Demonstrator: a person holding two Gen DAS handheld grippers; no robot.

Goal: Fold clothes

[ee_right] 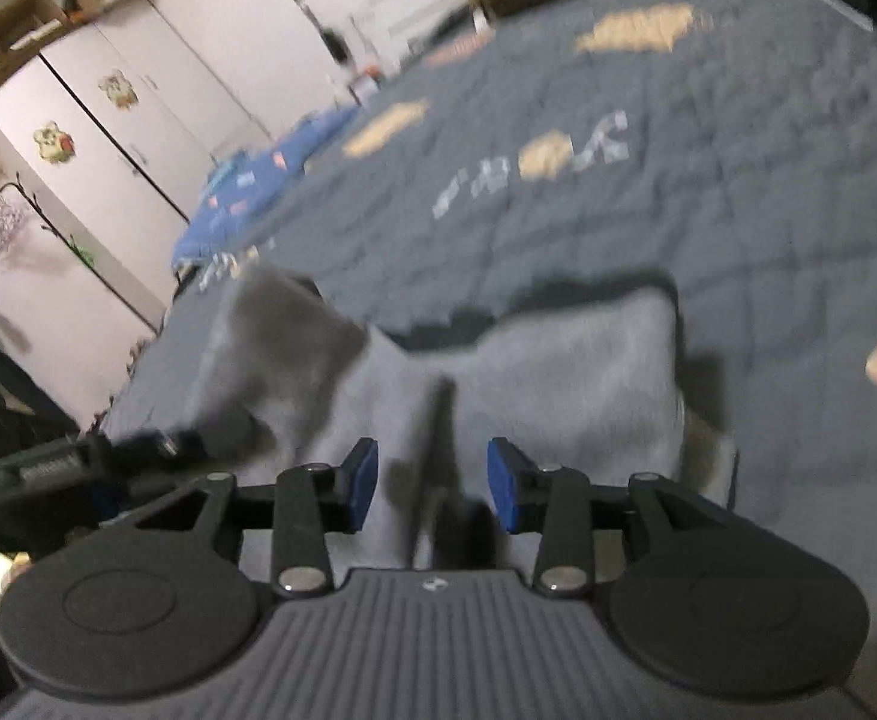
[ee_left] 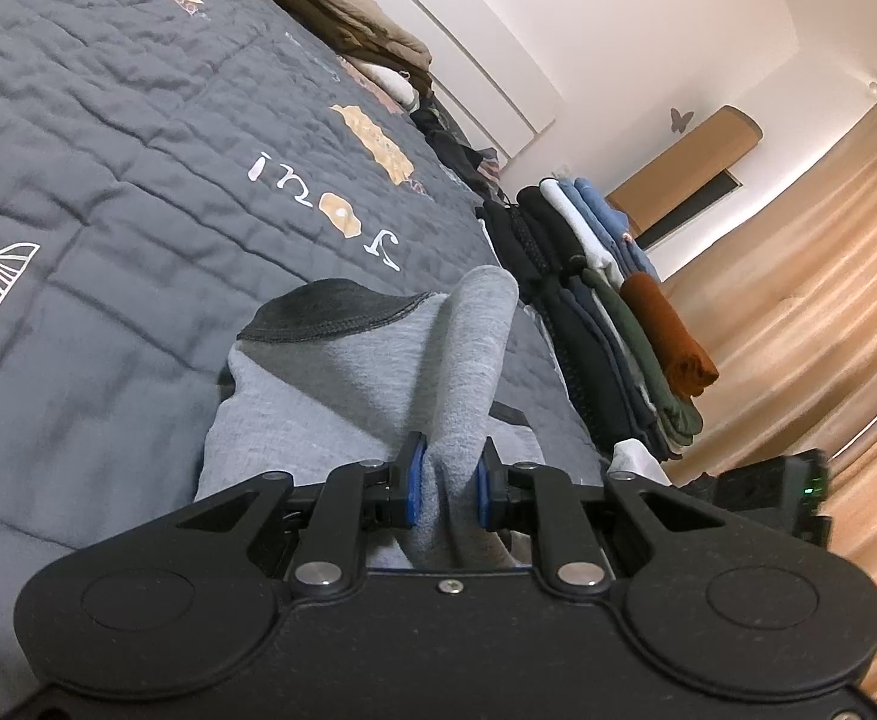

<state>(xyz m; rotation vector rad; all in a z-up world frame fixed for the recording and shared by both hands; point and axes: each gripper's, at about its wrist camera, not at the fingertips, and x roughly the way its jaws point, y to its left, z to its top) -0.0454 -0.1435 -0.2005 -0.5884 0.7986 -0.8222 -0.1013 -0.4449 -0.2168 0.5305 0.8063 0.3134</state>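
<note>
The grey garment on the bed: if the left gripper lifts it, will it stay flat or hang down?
The grey garment would likely hang limp: a soft ridge is bunched in the left gripper. Probably light, since the fabric looks thin. It may drag on the quilted bedspread.

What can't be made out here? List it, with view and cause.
- Grey knit garment: its near part is hidden by the left gripper body, left wrist view.
- Dark quilted bedspread: its lettering is motion-blurred, right wrist view.
- Stack of folded clothes: individual garment types are too small to tell, left wrist view.
</note>
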